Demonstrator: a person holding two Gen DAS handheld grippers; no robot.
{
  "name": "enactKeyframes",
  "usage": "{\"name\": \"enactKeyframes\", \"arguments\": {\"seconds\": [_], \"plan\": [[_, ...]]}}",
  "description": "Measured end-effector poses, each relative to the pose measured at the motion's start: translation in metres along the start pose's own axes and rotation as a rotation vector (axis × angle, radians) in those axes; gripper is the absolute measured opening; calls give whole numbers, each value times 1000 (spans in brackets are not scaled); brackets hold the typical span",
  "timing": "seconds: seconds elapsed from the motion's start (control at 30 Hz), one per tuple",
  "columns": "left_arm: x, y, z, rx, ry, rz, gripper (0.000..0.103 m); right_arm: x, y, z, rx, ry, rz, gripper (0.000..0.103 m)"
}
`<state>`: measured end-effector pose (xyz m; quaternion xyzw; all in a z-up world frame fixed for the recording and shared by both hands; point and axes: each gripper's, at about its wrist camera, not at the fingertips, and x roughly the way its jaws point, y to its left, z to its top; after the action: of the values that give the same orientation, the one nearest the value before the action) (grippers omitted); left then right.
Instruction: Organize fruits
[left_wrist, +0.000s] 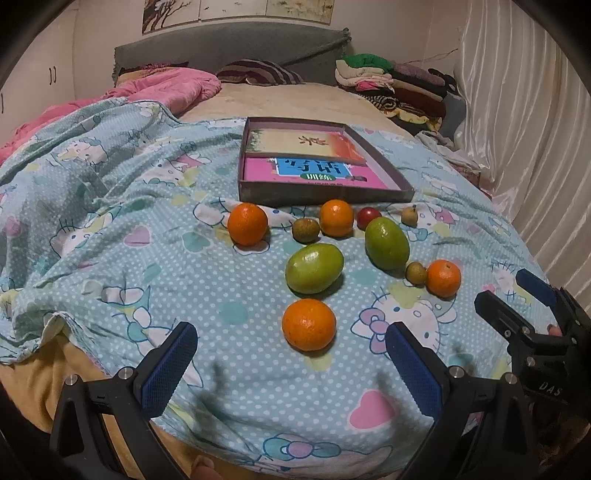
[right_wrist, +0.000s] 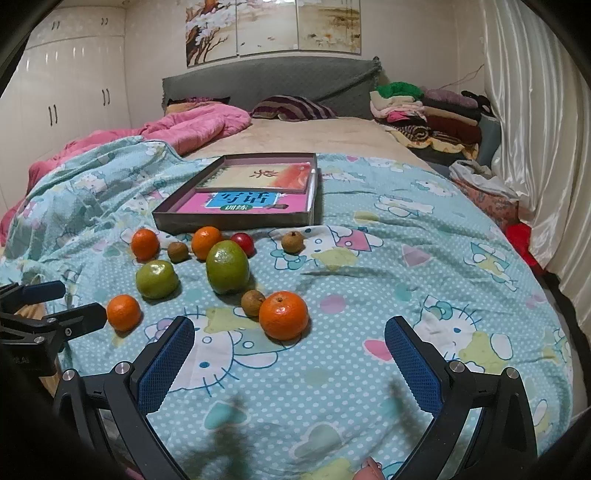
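Observation:
Several fruits lie on a blue cartoon-print blanket (left_wrist: 110, 240). In the left wrist view, an orange (left_wrist: 308, 324) lies just ahead of my open, empty left gripper (left_wrist: 290, 347), with two green fruits (left_wrist: 314, 268) (left_wrist: 386, 243) beyond it. More oranges (left_wrist: 247, 224) (left_wrist: 336, 217) (left_wrist: 443, 278), small brown fruits (left_wrist: 305, 230) (left_wrist: 416, 273) and a red fruit (left_wrist: 368, 218) lie around. My open, empty right gripper (right_wrist: 290, 341) hovers just before an orange (right_wrist: 283, 315). A shallow box (left_wrist: 325, 194) holding books sits behind the fruits.
A pink quilt (left_wrist: 159, 92) is bunched at the far left of the bed. Folded clothes (left_wrist: 399, 85) are stacked at the far right by a white curtain (left_wrist: 535, 129). The right gripper shows in the left wrist view (left_wrist: 517, 295), and the left gripper in the right wrist view (right_wrist: 55, 306).

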<state>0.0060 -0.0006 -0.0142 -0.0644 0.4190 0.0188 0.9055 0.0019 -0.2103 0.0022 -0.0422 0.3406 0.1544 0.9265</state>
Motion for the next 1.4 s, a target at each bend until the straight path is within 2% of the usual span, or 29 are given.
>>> {"name": "enactKeyframes", "arguments": {"seconds": [0.17,0.33,0.6,0.63,0.67,0.73,0.8,0.93,1.0,1.1,1.2,1.23,1.3,1.4], "plan": [[7,0,0,5,12,-1,102,11,-5,-1,-7,28,-13,103],[13,0,1,2,47,-23,100,27,-4,2,-68,54,-37,103],[21,-8,4,51,56,-16,89,62,-6,4,-126,132,-13,97],[22,-9,4,51,58,-19,87,64,-6,4,-129,134,-7,91],[23,-9,4,46,63,-28,86,67,-6,4,-131,138,1,79],[26,-9,5,41,75,-34,83,74,-6,4,-138,161,22,68],[29,-9,5,36,81,-39,81,78,-4,4,-151,170,22,67],[35,-8,5,31,93,-47,71,79,-2,5,-167,158,59,51],[37,-8,6,26,95,-52,69,81,-2,6,-166,163,73,50],[40,-9,6,25,101,-65,59,82,-1,6,-169,157,97,42],[44,-9,6,26,112,-64,52,81,-6,7,-142,154,117,42],[46,-10,7,33,113,-62,46,80,-9,6,-125,154,127,42],[50,-12,7,43,120,-53,40,79,-13,7,-98,154,143,41],[52,-10,7,38,123,-60,38,76,-17,7,-72,149,148,41]]}}
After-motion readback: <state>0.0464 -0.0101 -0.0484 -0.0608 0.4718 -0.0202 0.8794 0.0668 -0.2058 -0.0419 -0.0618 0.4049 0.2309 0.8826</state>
